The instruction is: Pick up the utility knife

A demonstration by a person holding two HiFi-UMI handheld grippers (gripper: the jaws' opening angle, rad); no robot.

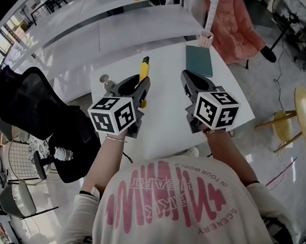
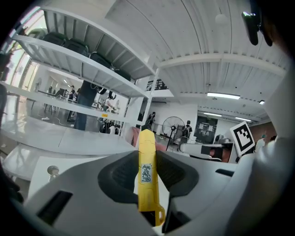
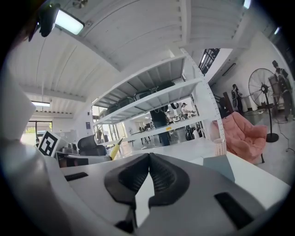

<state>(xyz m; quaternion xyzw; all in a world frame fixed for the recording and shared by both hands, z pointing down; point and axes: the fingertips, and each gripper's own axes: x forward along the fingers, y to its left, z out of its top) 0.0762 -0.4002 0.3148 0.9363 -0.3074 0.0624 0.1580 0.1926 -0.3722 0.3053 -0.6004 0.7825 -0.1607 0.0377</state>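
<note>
The yellow utility knife (image 1: pixel 144 69) is off the white table (image 1: pixel 163 124), clamped between the jaws of my left gripper (image 1: pixel 143 85). In the left gripper view the knife (image 2: pixel 147 175) runs lengthwise between the dark pads, its tip poking out past the left gripper (image 2: pixel 147 154) and its looped tail towards the camera. My right gripper (image 1: pixel 188 77) hovers beside it on the right, jaws together with nothing in them. In the right gripper view the right gripper (image 3: pixel 149 156) has its pads meeting at the tip, and the knife (image 3: pixel 115 148) shows small at the left.
A teal notebook (image 1: pixel 199 60) lies at the table's far right corner. A small metal object (image 1: pixel 106 82) stands near the left edge. A black office chair (image 1: pixel 37 109) is at the left, a pink seat (image 1: pixel 233 26) and a shelf rack behind the table.
</note>
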